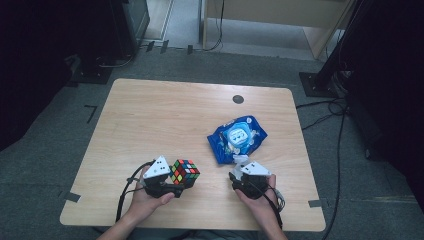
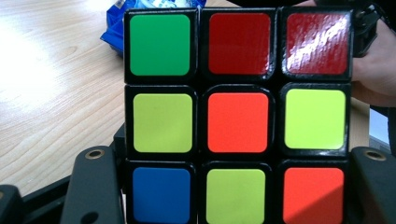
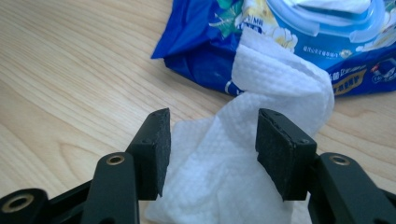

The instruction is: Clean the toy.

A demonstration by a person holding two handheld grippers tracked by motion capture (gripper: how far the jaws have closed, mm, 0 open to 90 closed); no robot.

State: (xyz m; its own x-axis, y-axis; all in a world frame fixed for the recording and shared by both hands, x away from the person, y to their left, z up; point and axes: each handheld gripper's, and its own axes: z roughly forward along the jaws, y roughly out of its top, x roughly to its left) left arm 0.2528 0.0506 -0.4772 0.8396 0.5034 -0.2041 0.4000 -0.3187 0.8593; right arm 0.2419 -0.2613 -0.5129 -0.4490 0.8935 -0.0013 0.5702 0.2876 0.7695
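The blue wipes pack (image 3: 299, 51) carries small print beside its lid. It is too blurred, seemingly, to read.

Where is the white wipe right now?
In the right gripper view, the white wipe lies on the table between the right claw's open jaws, just in front of the blue wipes pack.

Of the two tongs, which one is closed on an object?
The left tongs: they clamp the multicoloured plastic puzzle cube. The right tongs stand open, their pads apart over the white wet wipe.

The cube (image 1: 184, 171) sits left of the wipe pack (image 1: 238, 138), a wipe (image 3: 261, 140) lying before it.
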